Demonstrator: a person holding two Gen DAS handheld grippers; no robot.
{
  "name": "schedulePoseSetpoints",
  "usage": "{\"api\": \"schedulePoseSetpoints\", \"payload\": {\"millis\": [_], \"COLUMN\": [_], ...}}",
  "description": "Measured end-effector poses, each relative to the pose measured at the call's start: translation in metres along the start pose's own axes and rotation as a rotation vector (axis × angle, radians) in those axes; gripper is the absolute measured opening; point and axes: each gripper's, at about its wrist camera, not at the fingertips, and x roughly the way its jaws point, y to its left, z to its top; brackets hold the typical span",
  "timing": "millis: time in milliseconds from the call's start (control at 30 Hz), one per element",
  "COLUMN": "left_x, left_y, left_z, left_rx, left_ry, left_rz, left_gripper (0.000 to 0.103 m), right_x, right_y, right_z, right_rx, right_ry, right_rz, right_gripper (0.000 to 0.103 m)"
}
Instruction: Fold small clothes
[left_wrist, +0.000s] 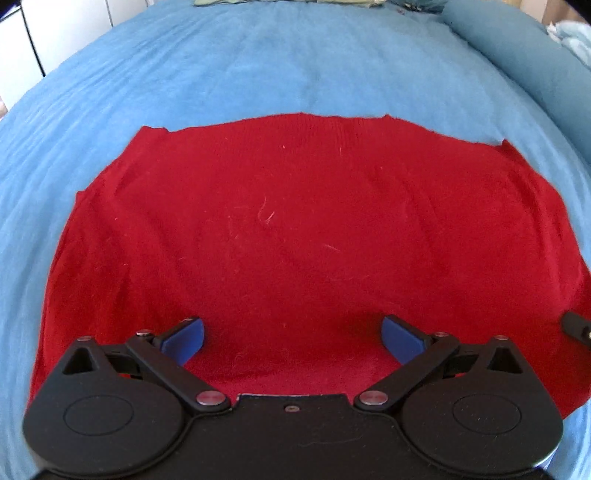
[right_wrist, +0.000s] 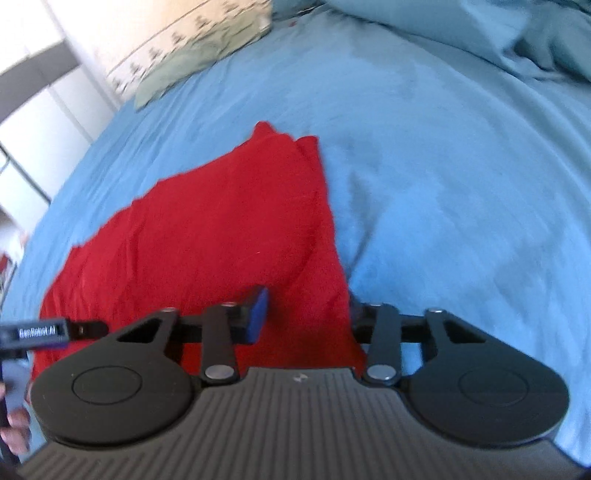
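Note:
A red knit garment lies spread flat on the blue bed sheet. My left gripper is open, its blue pads wide apart just above the garment's near edge. In the right wrist view the garment runs away to the left. My right gripper is open and straddles the garment's right edge: the left pad is over the red cloth, the right finger partly hidden behind the cloth's edge. The left gripper's side shows at the far left.
A blue pillow and bunched bedding lie at the far right. A green patterned cloth lies at the head of the bed. White cupboards stand to the left.

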Motion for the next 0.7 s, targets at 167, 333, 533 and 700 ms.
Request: {"api": "schedulePoseSetpoints", "payload": {"millis": [167, 333, 533, 700], "left_x": [0.009, 0.003, -0.051, -0.070], "left_y": [0.001, 0.019, 0.105, 0.186], "left_z": [0.009, 0.023, 0.008, -0.035], "left_rx": [0.006, -0.025, -0.047, -0.049], "left_ry": [0.047, 0.098, -0.005, -0.012], "left_rz": [0.006, -0.063, 0.008, 0.087], "left_gripper": [0.103, 0.101, 0.100, 0.100], "right_x": [-0.003, -0.031, -0.040, 0.004], "right_y": [0.018, 0.071, 0.210, 0.330], "right_z": [0.009, 0.045, 0.069, 0.008], "right_rx": [-0.023, -0.010, -0.226, -0.502], "right_ry": [0.032, -0.021, -0.031, 0.124], "right_rz": [-0.038, 0.020, 0.260, 0.383], "right_gripper": [0.031, 0.029, 0.029, 0.028]}}
